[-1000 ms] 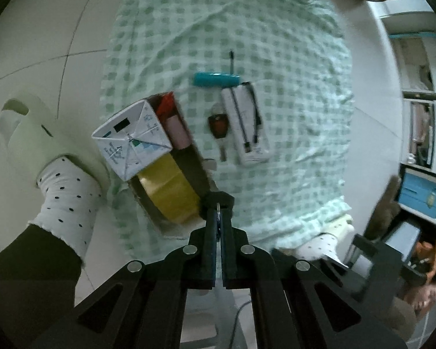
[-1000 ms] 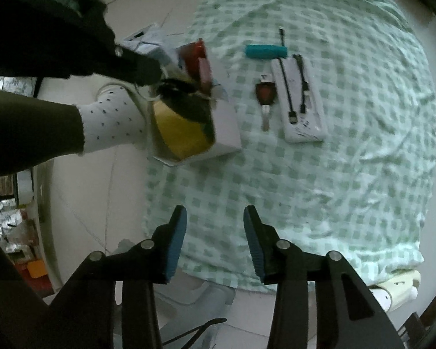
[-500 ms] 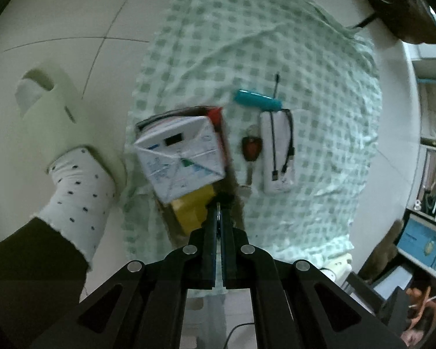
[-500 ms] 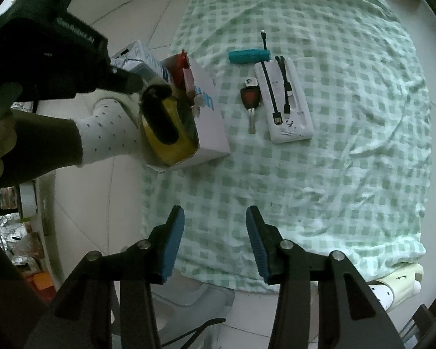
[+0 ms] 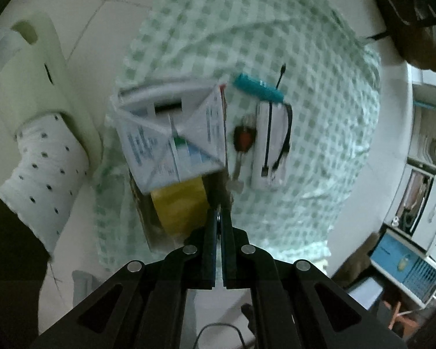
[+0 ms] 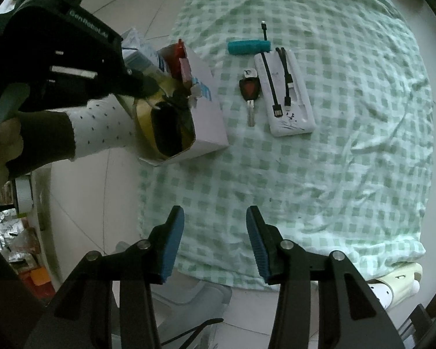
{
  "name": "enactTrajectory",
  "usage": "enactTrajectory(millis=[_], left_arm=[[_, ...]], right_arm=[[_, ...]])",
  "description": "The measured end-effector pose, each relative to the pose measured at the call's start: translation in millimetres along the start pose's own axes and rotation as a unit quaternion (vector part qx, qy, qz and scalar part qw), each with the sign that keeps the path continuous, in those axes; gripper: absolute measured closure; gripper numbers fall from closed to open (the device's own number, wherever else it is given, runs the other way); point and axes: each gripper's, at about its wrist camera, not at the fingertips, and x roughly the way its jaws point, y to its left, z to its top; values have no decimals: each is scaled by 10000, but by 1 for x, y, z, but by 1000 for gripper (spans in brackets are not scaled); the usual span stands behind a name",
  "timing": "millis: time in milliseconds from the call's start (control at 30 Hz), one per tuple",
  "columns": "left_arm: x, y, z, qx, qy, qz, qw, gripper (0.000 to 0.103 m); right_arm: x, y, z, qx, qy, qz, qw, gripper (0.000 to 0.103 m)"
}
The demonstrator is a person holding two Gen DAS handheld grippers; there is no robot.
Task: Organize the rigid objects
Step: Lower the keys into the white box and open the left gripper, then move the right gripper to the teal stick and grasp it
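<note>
The left gripper (image 5: 218, 218) had its jaws pressed together, nearly no gap between them — whether they pinched anything could not be told. The right gripper (image 6: 215, 229) hung with its blue-padded fingers (image 6: 171, 241) spread wide apart, nothing between them.

Left gripper (image 5: 219, 218) pinched closed at cardboard box (image 5: 218, 174) edge; yellow tape roll (image 5: 180, 203) inside, car key (image 5: 244, 139) and power bank (image 5: 270, 145) beside on checkered cloth (image 5: 319, 87).

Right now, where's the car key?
In the right wrist view the car key lies flat on the checked cloth, between the white box on its left and the white power bank on its right.
</note>
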Motion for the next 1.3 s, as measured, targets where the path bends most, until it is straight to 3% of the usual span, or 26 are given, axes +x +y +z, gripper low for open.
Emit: enactTrajectory(millis=[167, 267, 300, 333, 400, 433, 633, 700, 833, 967, 1033, 1167, 1300], left_arm=[[2, 3, -2, -183, 43, -108, 9998, 103], [2, 2, -6, -210, 163, -112, 9996, 94], [1, 1, -7, -231, 219, -172, 9993, 81], [0, 0, -7, -242, 240, -239, 9991, 60], [-5, -1, -8, -213, 213, -281, 9991, 32], [-10, -3, -8, -160, 150, -246, 9995, 28], [-49, -21, -11, 383, 42, 35, 9993, 28], [-68, -31, -9, 659, -62, 161, 9977, 27], [-105, -47, -4, 1157, -183, 446, 9921, 27], [-142, -62, 6, 1649, -273, 584, 9842, 26], [-157, -66, 10, 1877, -394, 703, 9789, 20], [-173, -73, 12, 2198, -664, 943, 9687, 20], [-177, -83, 10, 2220, -481, 361, 9732, 20]], right_arm=[[2, -1, 0, -7, 43, -28, 10000, 52], [3, -1, -1, -46, 61, -114, 9999, 45], [4, -1, -1, -58, 53, -141, 9999, 42], [4, 0, 0, -88, 45, -192, 9998, 41], [5, 1, 0, -117, 63, -227, 9997, 39], [6, 1, 0, -123, 62, -247, 9996, 38], [5, 0, 1, -143, 56, -395, 9991, 29], [4, -1, 4, -265, -14, -640, 9976, 16], [3, 3, 9, -1055, -251, -1444, 9836, 1], [8, 2, 13, -1779, -217, -2075, 9617, 1], [11, -4, 19, -2045, -127, -2272, 9520, 1], [11, -11, 37, -2344, -88, -2662, 9349, 1], [5, -10, 67, -2703, -304, -2496, 9294, 2]])
